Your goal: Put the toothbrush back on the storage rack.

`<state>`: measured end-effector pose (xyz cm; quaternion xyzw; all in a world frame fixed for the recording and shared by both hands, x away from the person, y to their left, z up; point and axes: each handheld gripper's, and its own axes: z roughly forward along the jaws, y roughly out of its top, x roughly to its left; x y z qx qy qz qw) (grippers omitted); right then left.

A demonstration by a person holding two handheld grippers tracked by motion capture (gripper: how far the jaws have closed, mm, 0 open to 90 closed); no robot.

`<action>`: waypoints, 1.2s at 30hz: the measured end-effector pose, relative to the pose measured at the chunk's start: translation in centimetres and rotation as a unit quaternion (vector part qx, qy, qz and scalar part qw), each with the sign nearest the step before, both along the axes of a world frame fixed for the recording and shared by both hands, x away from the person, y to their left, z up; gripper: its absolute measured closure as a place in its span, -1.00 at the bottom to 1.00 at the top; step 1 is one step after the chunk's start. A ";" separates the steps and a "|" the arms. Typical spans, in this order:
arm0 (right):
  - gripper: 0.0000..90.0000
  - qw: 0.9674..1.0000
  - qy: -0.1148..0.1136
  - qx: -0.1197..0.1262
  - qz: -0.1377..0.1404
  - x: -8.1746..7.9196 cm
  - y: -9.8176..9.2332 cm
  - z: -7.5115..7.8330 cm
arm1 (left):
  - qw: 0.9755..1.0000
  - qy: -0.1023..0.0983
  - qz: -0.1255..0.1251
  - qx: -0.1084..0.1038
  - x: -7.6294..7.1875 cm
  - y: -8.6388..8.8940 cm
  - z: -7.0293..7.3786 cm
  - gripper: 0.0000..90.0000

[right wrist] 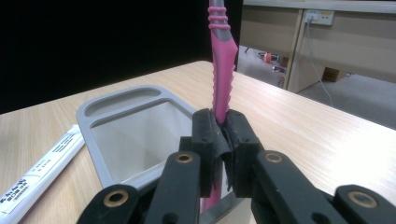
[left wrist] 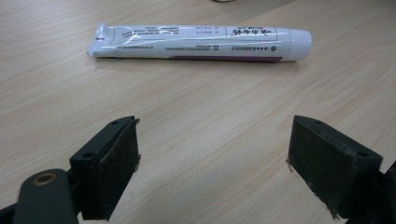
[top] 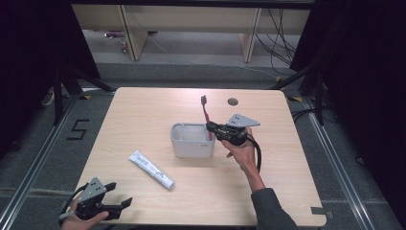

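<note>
The right claw (top: 211, 128) is clamped on the handle of a pink plastic toothbrush (top: 206, 115), holding it upright, bristles up, over the right end of a grey rectangular plastic holder (top: 191, 148) that stands near the middle of the light wooden tabletop (top: 268, 191). The brush's lower end dips past the holder's rim, so I judge the placing nearly done; letting go is left. A white toothpaste tube (top: 151, 169) lies flat between the holder and the tabletop's near left corner, untouched (probably the next thing to go in). The left claw (top: 122, 205) hovers at that near left corner with its jaws wide apart and nothing between them, pointed toward the tube.

Whether the brush's tip touches the holder's floor is hidden by the holder's wall and the right claw. In the right gripper view the brush head is cut off at the top, and the tube's print is too small to read
</note>
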<state>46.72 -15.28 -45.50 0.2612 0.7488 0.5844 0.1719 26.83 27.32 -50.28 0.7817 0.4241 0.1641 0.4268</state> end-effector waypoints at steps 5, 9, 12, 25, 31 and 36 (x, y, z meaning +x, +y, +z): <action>0.86 1.000 0.015 -0.005 -0.008 -0.3 0.2 0.0 | 1.000 -0.001 -0.003 0.000 0.0 0.0 0.0 -0.65; 0.86 1.000 -0.008 -0.010 -0.002 0.0 0.2 -0.1 | 1.000 -0.002 -0.001 -0.004 0.0 0.0 0.0 -0.65; 0.86 1.000 -0.006 -0.017 -0.002 0.0 0.3 -0.1 | 1.000 -0.002 -0.002 -0.002 0.0 0.1 0.0 -0.65; 0.86 0.999 -0.004 -0.033 -0.008 -0.1 0.4 -0.2 | 1.000 -0.002 -0.001 -0.003 0.0 0.1 0.0 -0.65; 0.85 1.000 0.000 -0.029 -0.006 0.0 0.4 -0.2 | 1.000 -0.002 -0.001 -0.003 0.0 0.1 0.0 -0.65; 0.83 1.000 0.007 -0.028 -0.002 0.0 0.5 -0.3 | 1.000 -0.002 -0.001 -0.003 0.0 0.1 0.0 -0.65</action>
